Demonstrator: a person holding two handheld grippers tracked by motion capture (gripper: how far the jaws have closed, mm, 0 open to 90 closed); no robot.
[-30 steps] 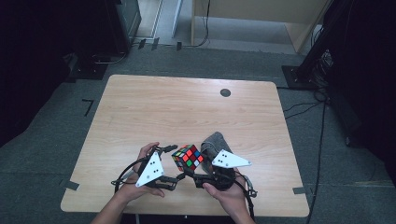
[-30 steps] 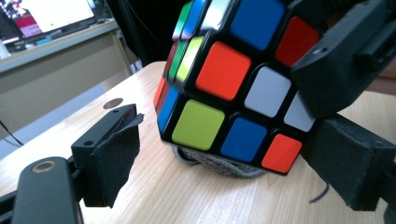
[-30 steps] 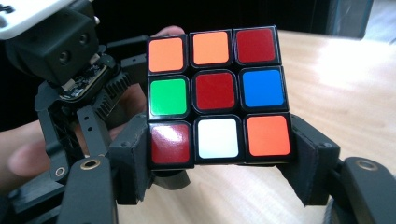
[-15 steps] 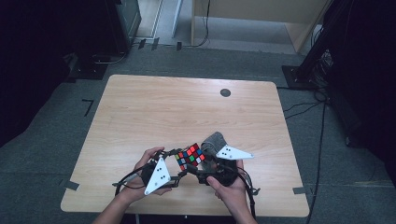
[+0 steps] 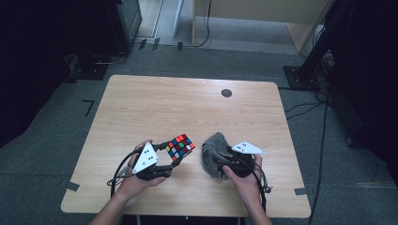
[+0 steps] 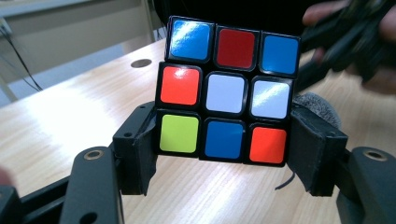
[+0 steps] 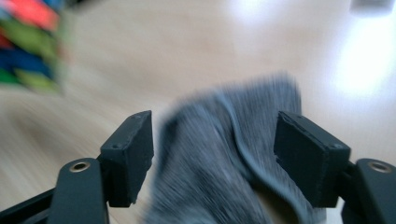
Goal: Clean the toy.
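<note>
A scrambled Rubik's cube [image 5: 180,146] [image 6: 226,88] is held just above the wooden table [image 5: 187,103], near its front edge. My left gripper [image 5: 174,153] [image 6: 224,151] is shut on the cube's bottom layer, one pad on each side. To its right lies a crumpled grey cloth [image 5: 212,149] [image 7: 243,107]. My right gripper [image 5: 220,162] [image 7: 213,144] hovers right over the cloth, its jaws apart on either side of a fold. They have just been closing, with the cloth between them and the pads clear of it. The right gripper view is blurred.
A small black round spot [image 5: 226,93] marks the table's far side. Tape strips [image 5: 72,186] hold the front corners. Dark furniture and cables stand on the floor beyond and to the right of the table.
The left gripper closed on the cube and carried it slightly left. The right gripper left the cube, moving right and down onto the grey cloth.
</note>
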